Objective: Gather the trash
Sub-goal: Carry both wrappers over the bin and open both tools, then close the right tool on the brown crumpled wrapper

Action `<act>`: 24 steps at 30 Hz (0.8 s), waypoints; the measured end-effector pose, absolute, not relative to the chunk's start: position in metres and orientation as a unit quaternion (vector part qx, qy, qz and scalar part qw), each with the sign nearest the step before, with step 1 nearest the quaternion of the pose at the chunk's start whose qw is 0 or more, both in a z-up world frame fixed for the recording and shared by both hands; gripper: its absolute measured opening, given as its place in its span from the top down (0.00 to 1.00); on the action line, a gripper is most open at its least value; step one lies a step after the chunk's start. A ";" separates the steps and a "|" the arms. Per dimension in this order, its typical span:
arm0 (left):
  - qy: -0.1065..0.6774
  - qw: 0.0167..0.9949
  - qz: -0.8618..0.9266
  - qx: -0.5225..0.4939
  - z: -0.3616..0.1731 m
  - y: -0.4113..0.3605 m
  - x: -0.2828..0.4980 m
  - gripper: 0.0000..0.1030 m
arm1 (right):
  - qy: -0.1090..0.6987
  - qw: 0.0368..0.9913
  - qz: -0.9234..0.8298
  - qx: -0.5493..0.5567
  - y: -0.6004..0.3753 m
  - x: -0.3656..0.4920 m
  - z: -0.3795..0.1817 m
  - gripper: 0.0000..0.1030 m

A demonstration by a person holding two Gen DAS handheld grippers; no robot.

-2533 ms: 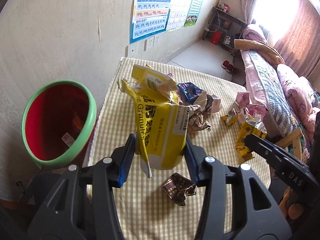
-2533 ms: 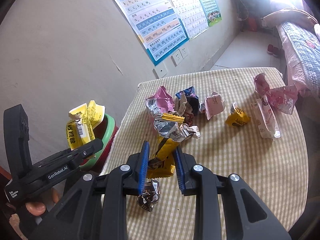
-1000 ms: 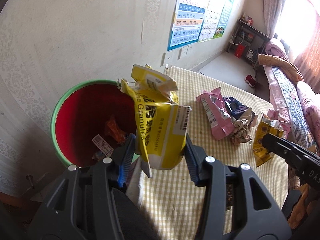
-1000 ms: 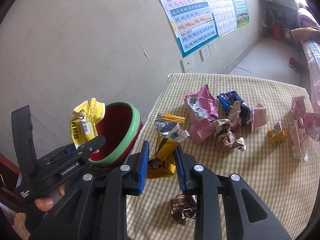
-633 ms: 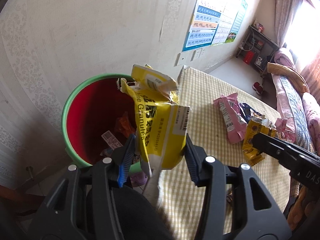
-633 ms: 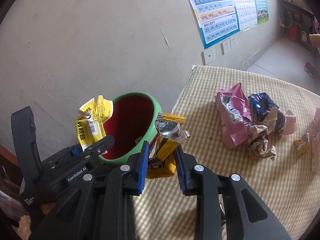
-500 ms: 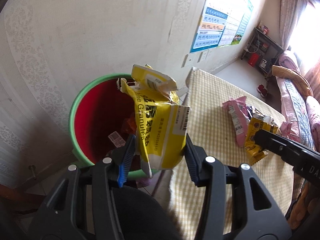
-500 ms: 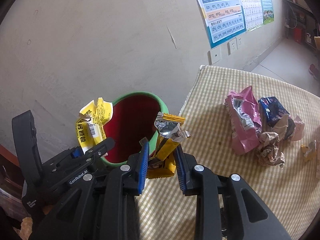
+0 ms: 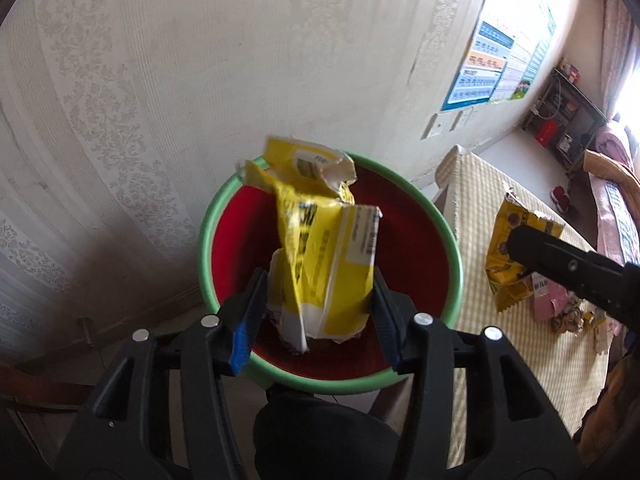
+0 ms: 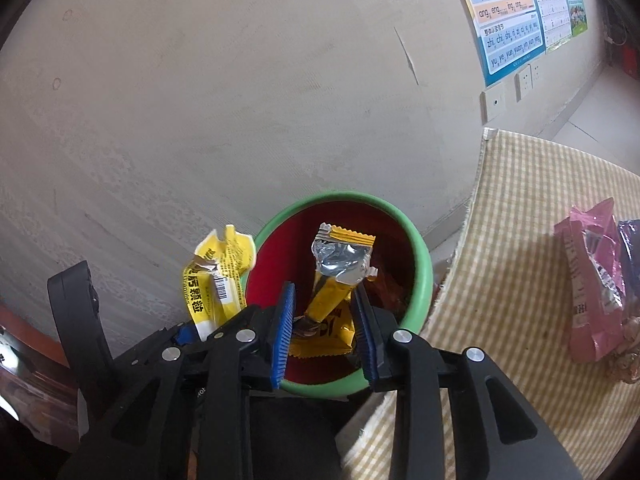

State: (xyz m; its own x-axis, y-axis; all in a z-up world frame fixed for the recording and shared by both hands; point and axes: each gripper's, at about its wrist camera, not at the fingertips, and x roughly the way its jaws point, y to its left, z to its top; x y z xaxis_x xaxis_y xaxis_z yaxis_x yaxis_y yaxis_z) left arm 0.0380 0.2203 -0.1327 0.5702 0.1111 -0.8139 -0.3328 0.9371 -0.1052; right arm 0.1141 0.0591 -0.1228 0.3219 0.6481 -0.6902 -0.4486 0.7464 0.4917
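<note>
Both pieces of trash are positioned directly above the open mouth of the round red bin with a green rim, so the coming move turns on a straight drop. The crumpled yellow paper granule packet is seen between the fingers of the left gripper, its long axis upright; the jaws are opening, a gap shows at the left pad, and the packet looks blurred, as if slipping. The yellow-and-silver foil snack wrapper stands tilted between the fingers of the right gripper, whose jaws are also opening, with clear gaps at both pads. Of the two, the right gripper is nearer the desk. The bin is set on the floor against a pale wall, just beside the desk with a yellow checked cloth, where a pink plastic wrapper and other litter remain.
</note>
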 end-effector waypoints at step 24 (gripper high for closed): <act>0.473 0.875 0.033 -0.098 -0.145 0.116 0.028 0.33 | 0.536 0.817 0.200 0.071 -0.133 0.036 -0.177 0.40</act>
